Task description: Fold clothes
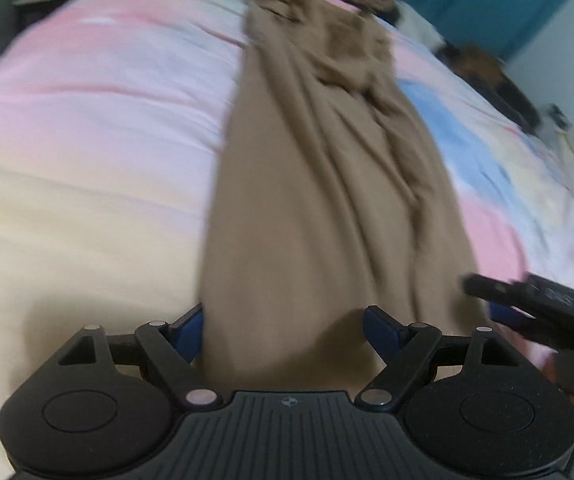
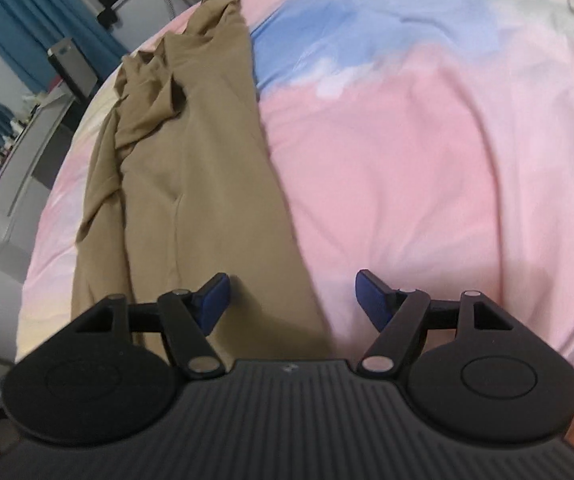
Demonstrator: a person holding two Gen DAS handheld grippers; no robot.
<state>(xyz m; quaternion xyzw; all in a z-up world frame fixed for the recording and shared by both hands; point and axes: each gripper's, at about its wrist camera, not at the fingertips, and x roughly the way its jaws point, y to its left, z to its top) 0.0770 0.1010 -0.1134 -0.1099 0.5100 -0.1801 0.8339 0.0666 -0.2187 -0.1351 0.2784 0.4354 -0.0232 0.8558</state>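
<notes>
A long, rumpled tan fabric garment (image 1: pixel 307 184) lies on the pastel pink-blue-yellow bed cover (image 2: pixel 407 160), with left tool (image 1: pixel 283 332) and right tool (image 2: pixel 291 300) both spread apart, gripping nothing.

Tan garment (image 1: pixel 307 184), prob. trousers, lies lengthwise on pastel bedsheet (image 1: pixel 87 120), folded narrow, far end bunched and creased.

Both tongs point steeply downward with jaws spread wide and nothing pinched: left tongs (image 1: pixel 283 332), right tongs (image 2: pixel 291 300), side by side.
</notes>
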